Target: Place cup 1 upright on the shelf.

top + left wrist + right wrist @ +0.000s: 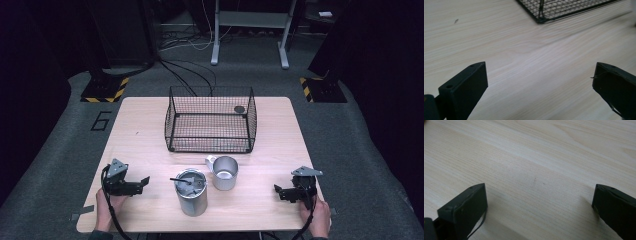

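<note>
A tall metal canister (191, 192) with a dark-handled utensil inside stands near the table's front middle. Just right of it and slightly farther back sits a steel mug (224, 173), handle turned to the back left. My left gripper (144, 182) rests at the front left of the table, held by a hand, jaws wide apart with nothing between them; in the left gripper view its tips (540, 75) frame bare wood. My right gripper (278, 192) lies at the front right, also open and empty, and its tips (539, 195) frame bare wood.
A black wire basket (210, 120) stands at the back middle of the wooden table (140, 145), with a small dark round thing (239, 109) inside its far right corner. The basket's near corner (541, 18) shows ahead of the left gripper. Grey carpet and cables lie beyond the table.
</note>
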Action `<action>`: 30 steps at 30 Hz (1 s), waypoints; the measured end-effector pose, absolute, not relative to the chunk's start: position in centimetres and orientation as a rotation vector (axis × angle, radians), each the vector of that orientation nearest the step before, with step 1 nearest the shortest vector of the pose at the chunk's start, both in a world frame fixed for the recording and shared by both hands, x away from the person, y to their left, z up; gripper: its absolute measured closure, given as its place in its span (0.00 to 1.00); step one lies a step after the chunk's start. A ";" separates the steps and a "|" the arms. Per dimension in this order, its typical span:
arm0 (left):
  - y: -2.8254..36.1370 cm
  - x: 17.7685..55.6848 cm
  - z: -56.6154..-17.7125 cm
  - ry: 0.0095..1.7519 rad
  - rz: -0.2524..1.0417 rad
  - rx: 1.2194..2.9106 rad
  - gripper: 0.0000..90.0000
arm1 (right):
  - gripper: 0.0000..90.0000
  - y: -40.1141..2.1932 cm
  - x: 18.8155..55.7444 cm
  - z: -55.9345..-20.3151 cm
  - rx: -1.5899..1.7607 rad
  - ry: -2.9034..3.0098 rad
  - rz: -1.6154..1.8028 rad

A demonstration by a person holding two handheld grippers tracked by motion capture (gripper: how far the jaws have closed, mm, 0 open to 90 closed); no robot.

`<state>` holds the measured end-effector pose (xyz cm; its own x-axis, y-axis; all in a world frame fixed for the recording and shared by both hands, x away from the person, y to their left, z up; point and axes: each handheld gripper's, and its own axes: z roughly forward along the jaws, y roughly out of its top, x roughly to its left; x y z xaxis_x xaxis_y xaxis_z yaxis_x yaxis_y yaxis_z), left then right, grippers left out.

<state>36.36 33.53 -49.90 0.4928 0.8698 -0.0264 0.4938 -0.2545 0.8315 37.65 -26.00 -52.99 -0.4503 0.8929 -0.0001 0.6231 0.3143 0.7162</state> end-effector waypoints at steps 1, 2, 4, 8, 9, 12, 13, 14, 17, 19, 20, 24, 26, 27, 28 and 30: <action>33.4 36.2 -49.8 1.113 0.567 1.910 0.00 | 0.00 -26.0 37.7 -53.0 1.348 2.187 0.923; 33.4 36.2 -49.8 1.113 0.567 1.910 0.00 | 0.00 -26.0 37.7 -53.0 1.348 2.187 0.923; 32.9 35.7 -49.6 1.089 0.563 1.900 0.00 | 0.00 -26.0 37.7 -53.0 1.348 2.189 0.923; 32.6 35.3 -49.5 1.072 0.552 1.918 0.00 | 0.00 -26.0 37.6 -53.0 1.348 2.189 0.922; 32.4 35.2 -49.4 1.054 0.533 1.922 0.00 | 0.00 -26.0 37.7 -53.0 1.349 2.189 0.924; 32.2 35.0 -49.3 1.038 0.529 1.918 0.00 | 0.00 -26.0 37.7 -53.0 1.352 2.187 0.927; 31.9 34.7 -49.0 1.016 0.520 1.924 0.00 | 0.00 -26.0 37.7 -53.0 1.353 2.186 0.928; 31.9 34.7 -49.0 1.016 0.520 1.924 0.00 | 0.00 -26.0 37.7 -53.0 1.353 2.186 0.928; 31.4 34.2 -48.7 0.989 0.514 1.932 0.00 | 0.00 -26.0 37.7 -53.0 1.349 2.188 0.925; 31.0 33.9 -48.5 0.966 0.499 1.932 0.00 | 0.00 -26.0 37.7 -53.0 1.348 2.189 0.925; 31.0 33.9 -48.5 0.966 0.499 1.932 0.00 | 0.00 -26.0 37.7 -53.0 1.348 2.189 0.925; 29.8 33.1 -48.0 0.897 0.501 1.952 0.00 | 0.00 -26.0 37.7 -53.0 1.348 2.189 0.925; 29.4 32.8 -47.7 0.874 0.494 1.956 0.00 | 0.00 -26.0 37.6 -53.0 1.348 2.189 0.922; 29.3 32.7 -47.5 0.863 0.492 1.953 0.00 | 0.00 -26.0 37.6 -53.0 1.349 2.189 0.922; 29.3 32.7 -47.5 0.863 0.492 1.953 0.00 | 0.00 -26.0 37.6 -53.0 1.349 2.189 0.922; 29.0 32.4 -47.3 0.840 0.476 1.962 0.00 | 0.00 -26.0 37.6 -53.0 1.349 2.189 0.922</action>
<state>32.41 29.01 -47.27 0.6924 0.7215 -0.0054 0.3662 -0.3450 0.8642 37.65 -26.00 -52.99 -0.4498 0.8931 0.0001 0.6238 0.3141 0.7156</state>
